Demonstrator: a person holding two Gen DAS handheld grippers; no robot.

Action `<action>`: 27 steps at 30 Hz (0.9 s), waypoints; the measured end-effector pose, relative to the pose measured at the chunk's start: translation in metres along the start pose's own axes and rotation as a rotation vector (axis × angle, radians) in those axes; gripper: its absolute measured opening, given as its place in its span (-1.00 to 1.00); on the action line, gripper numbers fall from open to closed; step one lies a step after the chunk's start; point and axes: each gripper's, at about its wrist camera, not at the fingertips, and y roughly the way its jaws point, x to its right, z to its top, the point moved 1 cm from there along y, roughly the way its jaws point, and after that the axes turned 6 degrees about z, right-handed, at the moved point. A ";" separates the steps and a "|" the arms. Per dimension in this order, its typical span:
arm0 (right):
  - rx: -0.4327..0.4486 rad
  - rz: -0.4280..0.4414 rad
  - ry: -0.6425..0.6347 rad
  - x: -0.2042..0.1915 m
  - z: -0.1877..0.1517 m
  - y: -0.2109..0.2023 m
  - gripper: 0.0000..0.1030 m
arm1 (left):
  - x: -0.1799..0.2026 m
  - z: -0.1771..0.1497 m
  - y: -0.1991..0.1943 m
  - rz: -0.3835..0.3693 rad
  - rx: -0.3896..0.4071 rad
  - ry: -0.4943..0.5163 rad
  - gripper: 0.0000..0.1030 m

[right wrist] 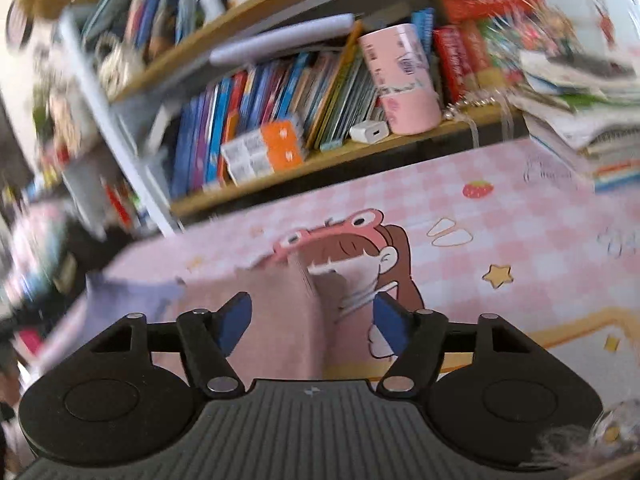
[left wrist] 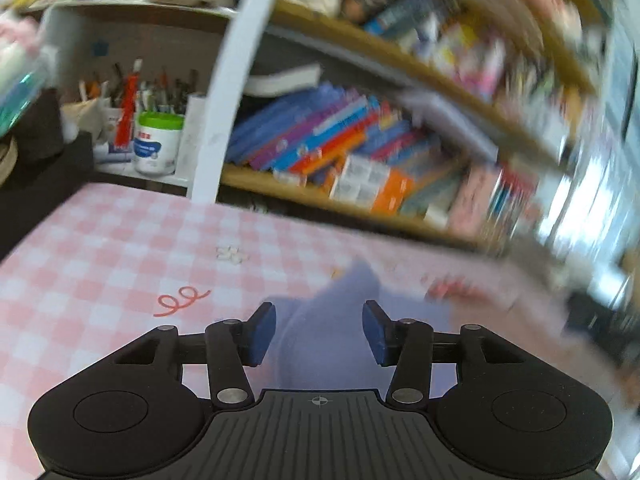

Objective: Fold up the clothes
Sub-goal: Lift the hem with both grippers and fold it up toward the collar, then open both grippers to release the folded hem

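Note:
A lavender garment (left wrist: 332,320) lies on the pink checked table cover (left wrist: 120,248), blurred by motion. My left gripper (left wrist: 319,332) is open, its blue pads apart with the lavender cloth showing between and below them. In the right wrist view a dusty pink garment (right wrist: 288,320) lies bunched on the table cover (right wrist: 520,208), with a lavender piece (right wrist: 120,292) to its left. My right gripper (right wrist: 312,324) is open over the pink cloth, with nothing held between the pads.
A wooden bookshelf (left wrist: 360,204) full of books stands right behind the table. A white upright post (left wrist: 224,100) and a pen-filled tub (left wrist: 156,144) are at the back left. A pink cylinder (right wrist: 400,80) and stacked papers (right wrist: 580,120) sit at the back right.

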 end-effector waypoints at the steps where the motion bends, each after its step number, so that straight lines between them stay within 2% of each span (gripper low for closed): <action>1: -0.017 -0.014 -0.015 -0.001 -0.002 0.005 0.18 | 0.003 -0.003 0.007 0.012 -0.023 0.018 -0.09; 4: -0.079 -0.022 -0.005 0.000 -0.011 0.027 0.09 | 0.002 -0.008 0.021 0.069 -0.051 0.036 -0.13; 6: -0.106 -0.014 0.013 0.003 -0.015 0.039 -0.09 | -0.002 -0.011 0.026 0.069 -0.065 0.017 -0.18; 7: -0.116 -0.009 0.024 0.005 -0.017 0.045 -0.16 | -0.005 -0.013 0.027 0.051 -0.073 -0.002 -0.54; 8: -0.122 -0.001 0.037 0.006 -0.018 0.049 -0.36 | -0.008 -0.013 0.028 0.022 -0.079 -0.024 -0.78; 9: -0.117 0.020 0.057 0.007 -0.017 0.049 -0.59 | -0.010 -0.012 0.025 0.003 -0.070 -0.053 -0.89; 13: -0.026 0.070 0.078 0.001 -0.005 0.033 -0.69 | -0.023 -0.004 0.000 -0.081 0.038 -0.185 -0.90; 14: -0.004 0.077 0.082 0.000 -0.003 0.031 -0.86 | -0.026 -0.002 -0.005 -0.096 0.060 -0.211 -0.90; 17: -0.020 0.054 0.075 0.001 -0.004 0.039 -0.86 | -0.030 -0.010 0.011 -0.058 -0.002 -0.209 -0.90; 18: -0.040 0.040 0.077 0.003 -0.006 0.045 -0.85 | -0.031 -0.013 0.017 -0.043 -0.025 -0.206 -0.89; 21: -0.069 0.012 0.080 0.006 -0.007 0.054 -0.82 | -0.035 -0.019 0.028 0.008 -0.068 -0.197 -0.65; 22: -0.065 0.005 0.074 0.006 -0.005 0.053 -0.78 | -0.037 -0.019 0.029 0.021 -0.071 -0.197 -0.35; 24: -0.056 -0.008 0.061 0.005 -0.002 0.051 -0.46 | -0.036 -0.014 0.024 0.029 -0.033 -0.170 0.01; 27: -0.051 -0.011 0.046 0.006 0.005 0.052 -0.46 | -0.029 -0.005 0.024 0.038 0.005 -0.094 0.01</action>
